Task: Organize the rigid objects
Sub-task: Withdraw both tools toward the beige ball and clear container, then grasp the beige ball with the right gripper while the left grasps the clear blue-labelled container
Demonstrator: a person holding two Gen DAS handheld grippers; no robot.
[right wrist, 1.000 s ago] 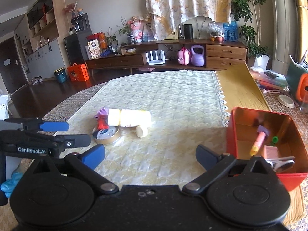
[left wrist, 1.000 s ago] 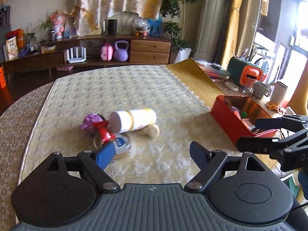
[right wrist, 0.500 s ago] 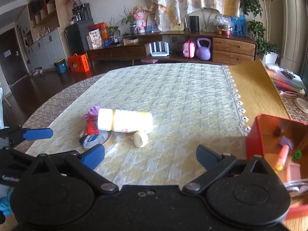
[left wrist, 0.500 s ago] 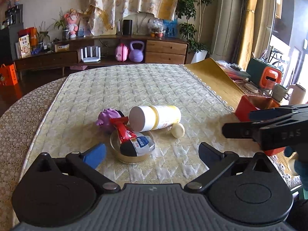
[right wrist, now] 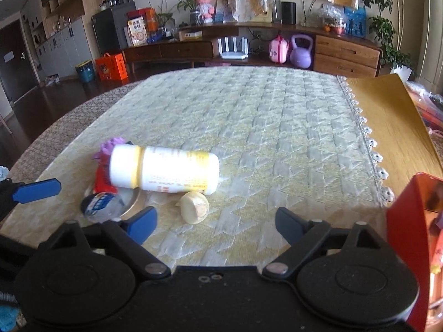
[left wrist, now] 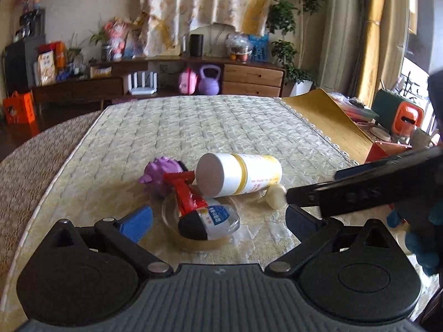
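In the left wrist view, the left gripper (left wrist: 218, 218) is being held wide apart with nothing clamped, its jaws flanking a clear roll (left wrist: 200, 228) on which a red sachet (left wrist: 185, 193) is lying. A white bottle (left wrist: 239, 174) is lying on its side just behind, touching a purple toy (left wrist: 159, 171) that is half hidden by the sachet, with a pale knob (left wrist: 275, 196) beside its far end. Open cloth (left wrist: 193, 127) is stretching behind the pile to the far edge. The right gripper (left wrist: 360, 182) is crossing in blurred from the right, covering most of the red box (left wrist: 384, 150). In the right wrist view, the right gripper (right wrist: 216, 221) is seen with jaws apart, having just been narrowing, nothing between them; the knob (right wrist: 193, 207) is lying just ahead. The box (right wrist: 407, 221) is being cut off at the right edge, its contents hard to make out.
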